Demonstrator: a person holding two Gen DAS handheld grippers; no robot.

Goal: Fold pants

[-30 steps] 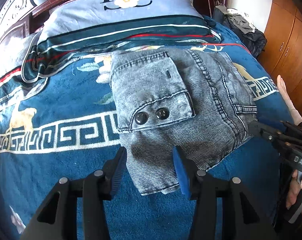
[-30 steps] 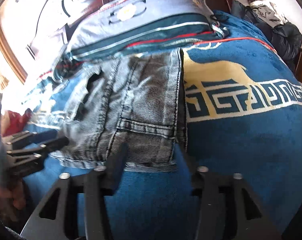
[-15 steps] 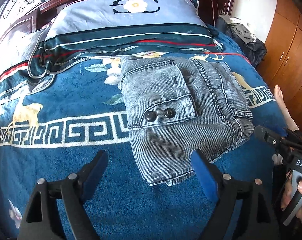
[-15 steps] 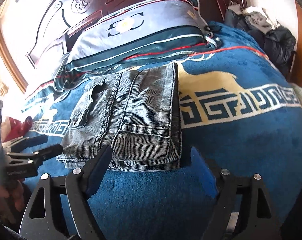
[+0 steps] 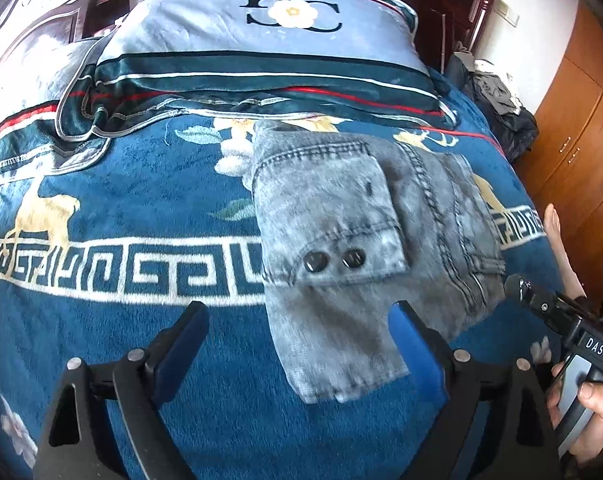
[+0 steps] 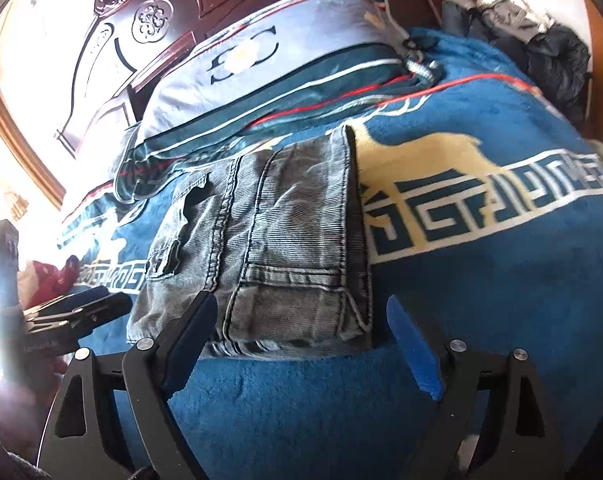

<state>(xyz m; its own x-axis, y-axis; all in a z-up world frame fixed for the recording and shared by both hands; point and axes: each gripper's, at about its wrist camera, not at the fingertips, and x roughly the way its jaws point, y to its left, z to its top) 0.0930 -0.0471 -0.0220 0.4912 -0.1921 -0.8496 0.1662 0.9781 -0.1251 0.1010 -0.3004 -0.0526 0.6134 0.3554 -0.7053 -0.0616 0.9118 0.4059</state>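
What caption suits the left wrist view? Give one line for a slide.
Left gripper opening above the folded grey pants on a blue patterned blanket, nothing held.

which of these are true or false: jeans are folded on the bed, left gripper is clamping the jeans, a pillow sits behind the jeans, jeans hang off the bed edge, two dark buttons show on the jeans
1. The jeans lie folded on the blue blanket. True.
2. The left gripper is clamping the jeans. False: its jaws are opening and its pads touch no cloth.
3. A pillow sits behind the jeans. True.
4. The jeans hang off the bed edge. False: the whole bundle rests on the blanket.
5. Two dark buttons show on the jeans. True.
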